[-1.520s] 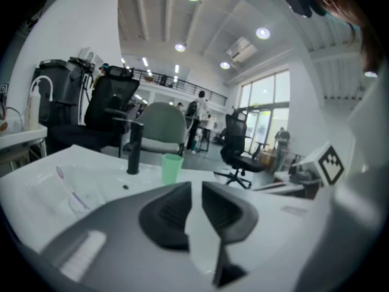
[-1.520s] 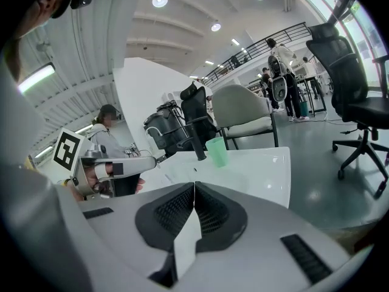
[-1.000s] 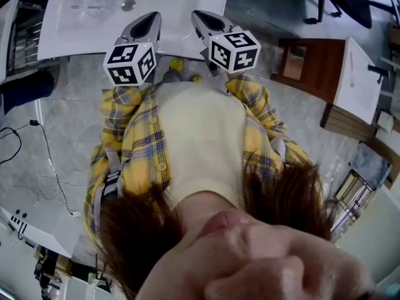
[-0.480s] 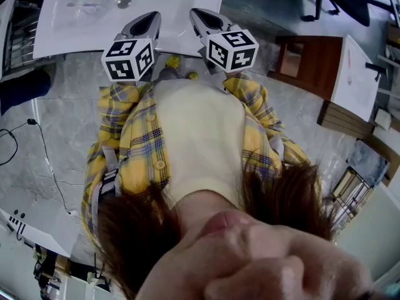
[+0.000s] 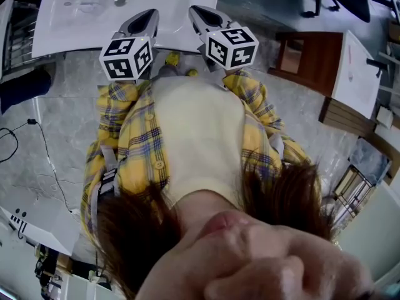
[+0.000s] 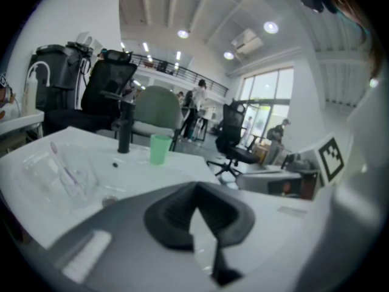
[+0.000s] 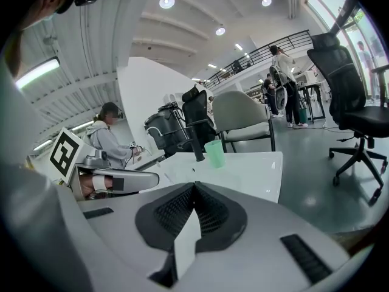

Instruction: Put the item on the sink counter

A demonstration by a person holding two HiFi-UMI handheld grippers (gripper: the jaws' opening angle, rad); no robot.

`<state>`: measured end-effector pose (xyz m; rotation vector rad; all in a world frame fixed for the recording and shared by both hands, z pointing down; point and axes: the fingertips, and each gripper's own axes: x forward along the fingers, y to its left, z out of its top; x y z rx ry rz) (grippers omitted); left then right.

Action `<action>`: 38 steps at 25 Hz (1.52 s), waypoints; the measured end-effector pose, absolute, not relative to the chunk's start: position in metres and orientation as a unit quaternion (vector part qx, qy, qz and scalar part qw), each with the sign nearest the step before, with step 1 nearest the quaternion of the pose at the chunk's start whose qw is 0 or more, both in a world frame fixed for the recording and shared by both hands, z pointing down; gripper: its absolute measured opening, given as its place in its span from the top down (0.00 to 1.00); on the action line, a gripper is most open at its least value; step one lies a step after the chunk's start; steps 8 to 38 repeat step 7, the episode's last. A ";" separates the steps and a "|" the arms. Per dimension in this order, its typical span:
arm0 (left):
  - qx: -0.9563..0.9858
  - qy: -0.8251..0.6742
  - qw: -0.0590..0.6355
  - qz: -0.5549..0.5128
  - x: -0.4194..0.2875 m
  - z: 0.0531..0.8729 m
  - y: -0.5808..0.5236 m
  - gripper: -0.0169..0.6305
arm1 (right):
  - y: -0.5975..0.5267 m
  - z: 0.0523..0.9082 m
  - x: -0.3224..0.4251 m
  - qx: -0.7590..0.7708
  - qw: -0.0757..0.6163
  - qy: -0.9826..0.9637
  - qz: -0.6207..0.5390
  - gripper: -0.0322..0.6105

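Neither gripper has shifted noticeably since the earlier frame; the white sink counter [image 5: 69,33] sits slightly higher in the head view. Left gripper [image 6: 194,188] jaws: fully closed, empty. Right gripper [image 7: 194,187] jaws: closed, empty. Ahead on the counter, a green plastic cup [image 6: 160,149] stands beside a black faucet [image 6: 124,132]. A clear glass tumbler [image 6: 74,180] holding a toothbrush [image 6: 62,163] stands left of them.

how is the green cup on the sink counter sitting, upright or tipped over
Upright: the green cup stands on its base on the white sink counter, open rim up, beside the black faucet.
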<state>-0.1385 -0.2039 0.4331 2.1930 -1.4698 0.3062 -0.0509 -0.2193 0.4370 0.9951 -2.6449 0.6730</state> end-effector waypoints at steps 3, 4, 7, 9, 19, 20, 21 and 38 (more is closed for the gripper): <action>0.800 -0.541 0.235 0.115 -0.137 0.430 -0.201 0.96 | -0.218 0.436 -0.049 0.339 0.113 -0.905 0.231 0.93; 0.799 -0.542 0.234 0.116 -0.136 0.430 -0.200 0.96 | -0.217 0.435 -0.048 0.339 0.111 -0.905 0.232 0.93; 0.798 -0.544 0.232 0.118 -0.133 0.430 -0.197 0.96 | -0.215 0.436 -0.044 0.339 0.109 -0.905 0.234 0.93; 0.798 -0.544 0.232 0.118 -0.133 0.430 -0.197 0.96 | -0.215 0.436 -0.044 0.339 0.109 -0.905 0.234 0.93; 0.798 -0.544 0.232 0.118 -0.133 0.430 -0.197 0.96 | -0.215 0.436 -0.044 0.339 0.109 -0.905 0.234 0.93; 0.798 -0.544 0.232 0.118 -0.133 0.430 -0.197 0.96 | -0.215 0.436 -0.044 0.339 0.109 -0.905 0.234 0.93; 0.798 -0.544 0.232 0.118 -0.133 0.430 -0.197 0.96 | -0.215 0.436 -0.044 0.339 0.109 -0.905 0.234 0.93; 0.798 -0.544 0.232 0.118 -0.133 0.430 -0.197 0.96 | -0.215 0.436 -0.044 0.339 0.109 -0.905 0.234 0.93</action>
